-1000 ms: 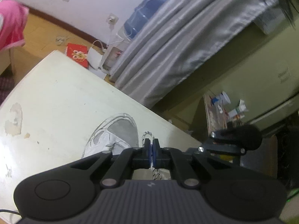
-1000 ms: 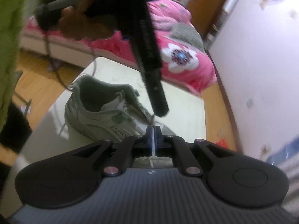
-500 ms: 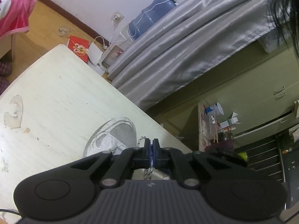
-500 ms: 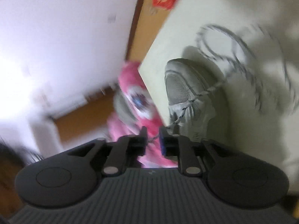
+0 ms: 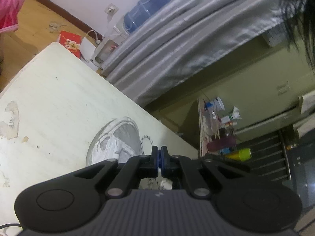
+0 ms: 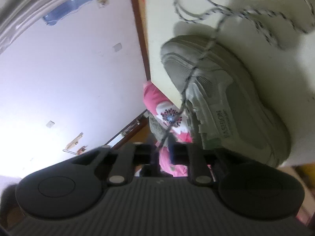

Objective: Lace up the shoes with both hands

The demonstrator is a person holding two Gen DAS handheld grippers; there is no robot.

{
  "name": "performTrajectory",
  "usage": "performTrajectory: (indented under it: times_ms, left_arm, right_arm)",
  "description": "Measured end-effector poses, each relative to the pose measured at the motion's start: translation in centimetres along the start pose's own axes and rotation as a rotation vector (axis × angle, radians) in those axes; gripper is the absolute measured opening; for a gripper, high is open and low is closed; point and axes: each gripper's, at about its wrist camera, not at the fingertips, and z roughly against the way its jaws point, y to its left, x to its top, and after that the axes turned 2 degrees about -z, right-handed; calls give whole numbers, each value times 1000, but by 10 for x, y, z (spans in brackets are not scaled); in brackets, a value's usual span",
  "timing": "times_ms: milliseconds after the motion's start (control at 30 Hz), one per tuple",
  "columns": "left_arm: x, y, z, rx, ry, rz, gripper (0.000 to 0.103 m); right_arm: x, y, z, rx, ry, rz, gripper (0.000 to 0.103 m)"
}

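Left gripper: your jaws are pressed together; a white speckled lace loops up just beyond the tips and white cord shows under them, so you appear to have it pinched, though the nip itself is hidden.
Right gripper: your jaws stand a little apart; the lace runs down into the gap between them. Whether it touches either pad is blurred and cannot be told.
Sneaker: grey-white, with "FASHION" printed on its side, resting on the table close to the edge; in your right view the whole scene is rolled over.
Sneaker, left view: the toe points away from you, just ahead of the fingertips.
Table, left view: cream top, with chipped patches along the near left.
Loose lace: coils lie on the tabletop beyond the toe in the right view, and one strand crosses the toe cap towards your right gripper.
Background: grey curtain, blue water jug, pink floral bedding.
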Motion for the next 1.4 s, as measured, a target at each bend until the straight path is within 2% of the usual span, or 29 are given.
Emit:
performTrajectory:
  times_ms: [67, 133, 267, 400, 500, 633, 733, 933, 1000, 1133, 1233, 1400]
  left_arm:
    - [-2, -1, 3, -1, 21, -40, 18]
    - [-4, -4, 7, 3, 35, -91, 24]
    - [-5, -14, 10, 22, 54, -201, 24]
    - [-8, -25, 10, 53, 86, -341, 23]
    - [-15, -37, 10, 91, 112, -484, 23]
    - [-25, -47, 5, 136, 151, -628, 10]
    - [-32, -49, 4, 167, 172, -696, 8]
    - [-36, -46, 5, 171, 188, -705, 8]
    - [-35, -45, 6, 165, 188, -703, 13]
    - [-35, -43, 4, 175, 189, -722, 13]
    - [-37, -43, 2, 172, 183, -739, 6]
    - [-37, -41, 1, 149, 166, -736, 3]
  right_arm:
    - [-1, 8, 0, -22, -16, 62, 3]
    - [-3, 18, -1, -54, -22, 146, 3]
    - [-8, 45, -2, -131, -5, 344, 3]
    - [-10, 54, -4, -208, 23, 502, 3]
    - [-12, 59, -5, -249, 44, 565, 3]
    - [-15, 67, -12, -295, 77, 632, 3]
    - [-17, 67, -11, -324, 90, 652, 3]
    - [-22, 60, -16, -355, 95, 658, 3]
    - [-24, 60, -18, -368, 99, 672, 3]
    - [-27, 61, -20, -393, 109, 694, 3]
    - [-28, 61, -27, -406, 114, 709, 3]
    - [-29, 62, -28, -412, 116, 715, 3]
